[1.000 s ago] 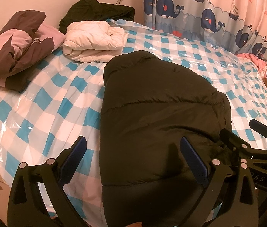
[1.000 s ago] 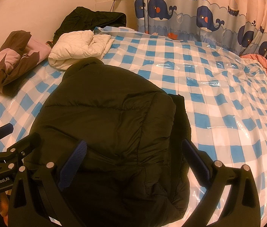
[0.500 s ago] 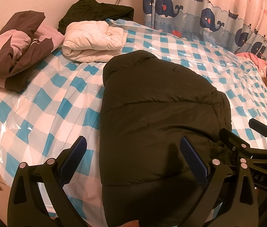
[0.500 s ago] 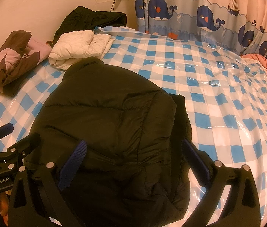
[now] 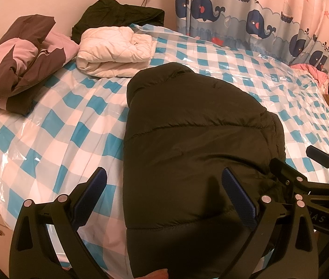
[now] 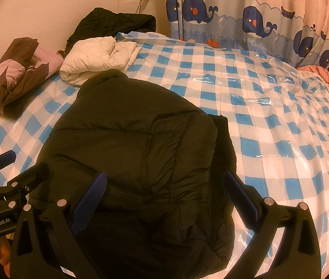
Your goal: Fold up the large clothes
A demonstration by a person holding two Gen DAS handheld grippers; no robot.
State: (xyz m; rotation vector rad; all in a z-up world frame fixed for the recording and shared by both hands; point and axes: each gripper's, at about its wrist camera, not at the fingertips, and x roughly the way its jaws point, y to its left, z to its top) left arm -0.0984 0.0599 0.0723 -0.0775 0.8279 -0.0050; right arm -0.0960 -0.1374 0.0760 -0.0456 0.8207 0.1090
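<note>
From my left wrist camera I see the black puffer jacket [image 5: 194,144] lying folded into a thick bundle on the bed, on the blue-and-white checked sheet [image 5: 55,125] under its clear plastic cover. The bundle runs from the near edge of the mattress towards the middle. My left gripper [image 5: 164,186] has its jaws spread wide and holds nothing: one blue pad sits over the sheet just left of the jacket, the other over the jacket's near right part. My right gripper [image 5: 308,162] shows at the right edge of this view, close by the jacket's right side.

From the right wrist camera, the right gripper [image 6: 164,186] is likewise released, jaws wide apart above the jacket's near end; whether the pads touch the fabric I cannot tell. The left gripper [image 6: 13,165] pokes in at the lower left, beside the jacket's left edge.

Towards the head of the bed lies a folded cream quilted jacket [image 6: 99,58], just beyond the black bundle. Behind it sits another dark garment [image 6: 113,23] against the wall, and to the left a pink-and-brown folded duvet [image 6: 17,74]. A whale-print curtain [image 6: 245,21] hangs along the far side.
</note>
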